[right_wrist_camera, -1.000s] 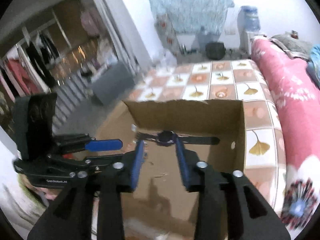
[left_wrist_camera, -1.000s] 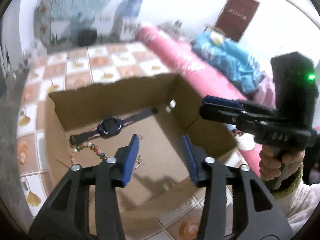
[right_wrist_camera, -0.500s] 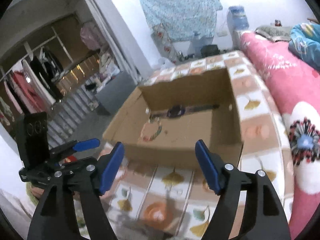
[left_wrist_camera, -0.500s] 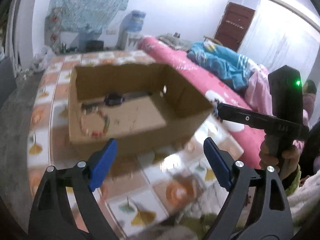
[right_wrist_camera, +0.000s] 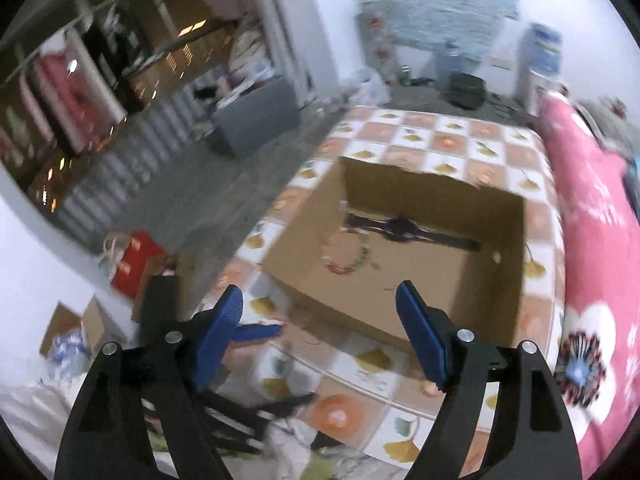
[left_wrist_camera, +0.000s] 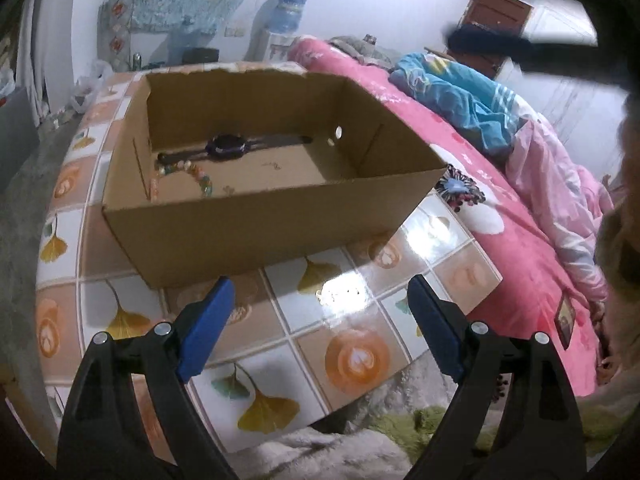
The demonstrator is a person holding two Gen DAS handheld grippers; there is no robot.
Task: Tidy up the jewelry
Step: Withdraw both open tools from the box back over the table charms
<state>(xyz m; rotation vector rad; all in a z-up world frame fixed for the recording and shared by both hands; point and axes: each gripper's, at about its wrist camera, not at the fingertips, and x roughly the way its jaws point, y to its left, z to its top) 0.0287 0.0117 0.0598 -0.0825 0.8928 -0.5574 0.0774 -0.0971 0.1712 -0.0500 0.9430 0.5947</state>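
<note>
We hold left gripper (left_wrist_camera: 320, 320) & right gripper (right_wrist_camera: 320, 332) wide open, both empty, jaws just opened. Watch (left_wrist_camera: 226, 145) & bead bracelet (left_wrist_camera: 192, 174) lie in cardboard box (left_wrist_camera: 256, 232) near its far wall.

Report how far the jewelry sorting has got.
Done: the watch and the bead bracelet lie inside the cardboard box. In hand: nothing; the left tongs and right tongs have just been opening, with nothing between the pads. Left: no other jewelry shows on the tiled table.
</note>
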